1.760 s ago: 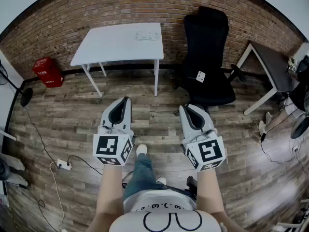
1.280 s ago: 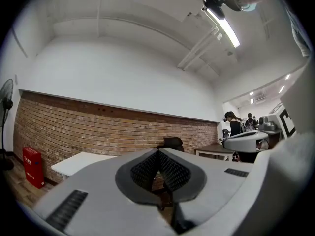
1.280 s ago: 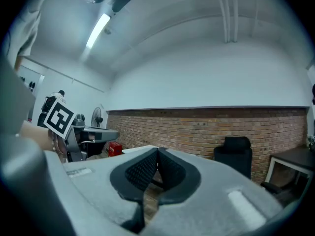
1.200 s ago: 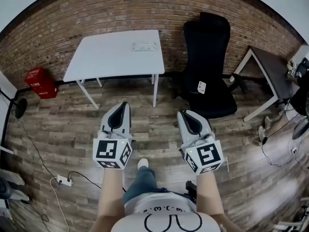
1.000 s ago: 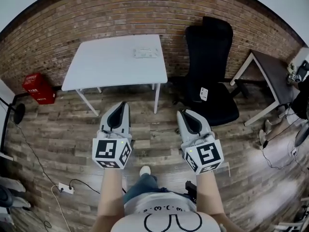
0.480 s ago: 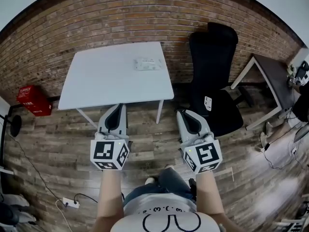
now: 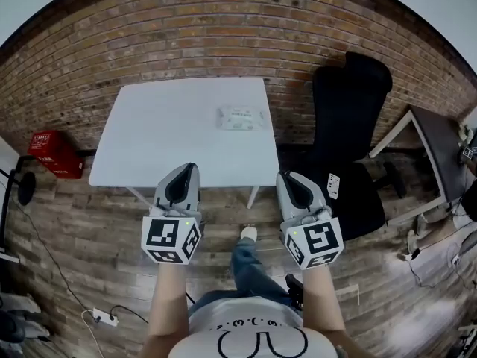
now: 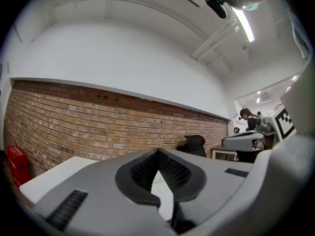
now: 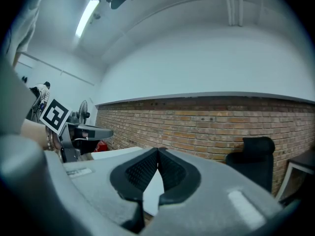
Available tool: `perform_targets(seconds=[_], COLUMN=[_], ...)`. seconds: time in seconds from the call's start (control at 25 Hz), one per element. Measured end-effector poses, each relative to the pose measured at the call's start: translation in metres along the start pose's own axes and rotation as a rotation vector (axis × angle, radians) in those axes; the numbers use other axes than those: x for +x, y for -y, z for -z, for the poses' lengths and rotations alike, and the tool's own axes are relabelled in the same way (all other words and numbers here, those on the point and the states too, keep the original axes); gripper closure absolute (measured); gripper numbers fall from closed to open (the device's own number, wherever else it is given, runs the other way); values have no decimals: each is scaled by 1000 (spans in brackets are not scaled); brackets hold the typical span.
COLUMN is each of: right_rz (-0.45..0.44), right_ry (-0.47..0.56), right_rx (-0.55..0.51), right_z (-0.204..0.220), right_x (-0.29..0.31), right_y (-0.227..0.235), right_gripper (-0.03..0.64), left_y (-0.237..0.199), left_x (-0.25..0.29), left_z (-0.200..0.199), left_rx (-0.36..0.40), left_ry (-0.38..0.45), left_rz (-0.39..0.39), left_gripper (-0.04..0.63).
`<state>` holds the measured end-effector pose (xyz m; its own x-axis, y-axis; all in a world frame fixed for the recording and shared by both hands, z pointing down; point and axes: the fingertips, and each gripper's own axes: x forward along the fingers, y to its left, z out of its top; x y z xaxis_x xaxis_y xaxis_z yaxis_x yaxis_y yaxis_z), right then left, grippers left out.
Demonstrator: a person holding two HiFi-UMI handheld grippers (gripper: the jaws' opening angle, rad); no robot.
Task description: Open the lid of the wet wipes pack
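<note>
Wipes pack (image 7: pixel 241 118) on table (image 7: pixel 171 140), plain in head view

White tabletop (image 7: pixel 171 133) on slim white legs, its far edge close to the brick wall (image 7: pixel 223 28). Black office chair (image 7: pixel 350 125) just beside it on the right, and a dark desk (image 7: pixel 440 155) with a white frame farther right. Red box (image 7: pixel 51 154) on the wood-plank floor (image 7: pixel 82 230) by the wall, left of the tabletop. White power strip (image 7: pixel 104 319) with cable, lower left.
</note>
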<state>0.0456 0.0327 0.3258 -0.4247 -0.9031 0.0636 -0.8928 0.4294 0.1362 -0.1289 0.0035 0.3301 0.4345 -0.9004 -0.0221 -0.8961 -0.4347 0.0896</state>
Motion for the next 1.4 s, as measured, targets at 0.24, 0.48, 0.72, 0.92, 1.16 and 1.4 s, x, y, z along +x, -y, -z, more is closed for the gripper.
perform_targets(seconds=[0.24, 0.48, 0.72, 0.92, 1.16, 1.4], right_rz=[-65, -119, -160, -197, -229, -259], right_ry=[-3, -17, -48, -105, -186, -260], right_rx=[-17, -38, -7, 10, 27, 39], right_z=[2, 6, 27, 60, 97, 129], right_x=[97, 186, 246, 279, 304, 329], right_y=[53, 112, 154, 161, 160, 154], right_gripper=[615, 615, 614, 615, 614, 614], left_y=[-35, -58, -68, -74, -79, -75], left_x=[98, 197, 267, 296, 319, 343], left_z=[-2, 1, 25, 56, 103, 161], left_rx=[-2, -4, -18, -35, -74, -67], left_ry=[6, -15, -94, -175, -301, -468], left_rz=[-58, -91, -111, -100, -75, 44], left_gripper=[597, 597, 597, 597, 597, 453])
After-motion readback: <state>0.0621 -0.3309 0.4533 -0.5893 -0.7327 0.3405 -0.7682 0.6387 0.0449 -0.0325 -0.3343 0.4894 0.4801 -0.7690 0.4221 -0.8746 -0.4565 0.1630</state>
